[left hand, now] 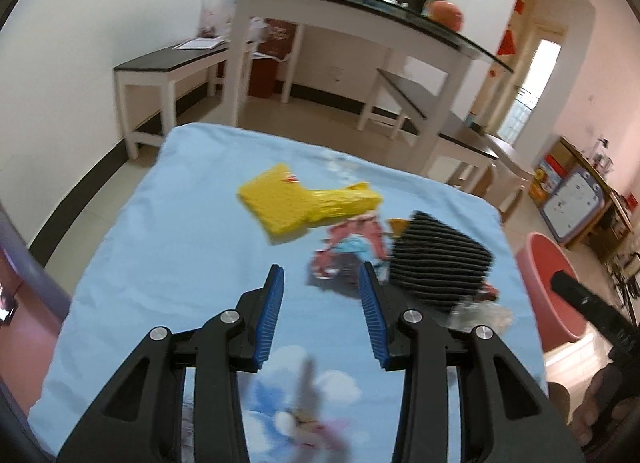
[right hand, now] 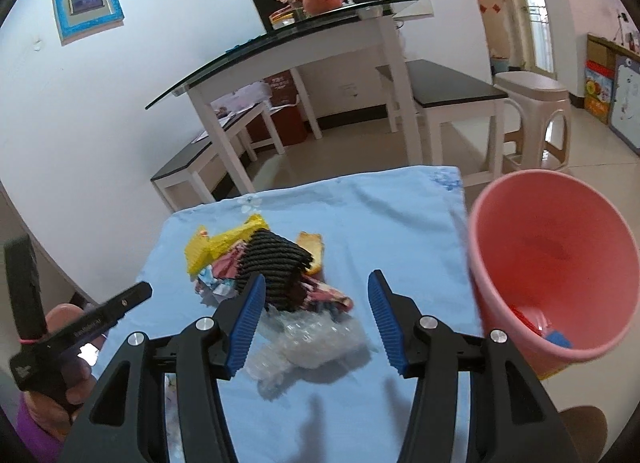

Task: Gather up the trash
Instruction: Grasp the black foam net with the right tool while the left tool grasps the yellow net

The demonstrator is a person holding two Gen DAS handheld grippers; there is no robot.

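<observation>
Lying heaped near the middle of the blue-clothed bench [right hand: 360, 207]: a yellow wrapper [left hand: 296, 203] with its long axis running across the left-wrist view, a black ribbed piece [right hand: 276, 259] tilted over a crumpled pink-printed packet [left hand: 352, 239], an orange scrap [right hand: 310, 247], and clear crinkled plastic [right hand: 312, 339] nearest the camera. Judging the task barely started: a few red and blue bits already sitting inside the pink bin [right hand: 552, 271] just beside the bench's right edge, most of the trash still waiting. Hovering above the pile, both empty: left tongs [left hand: 322, 283] standing half open, aimed toward the packet; right tongs [right hand: 316, 295] spread somewhat wider over the clear plastic, not pressing it.
</observation>
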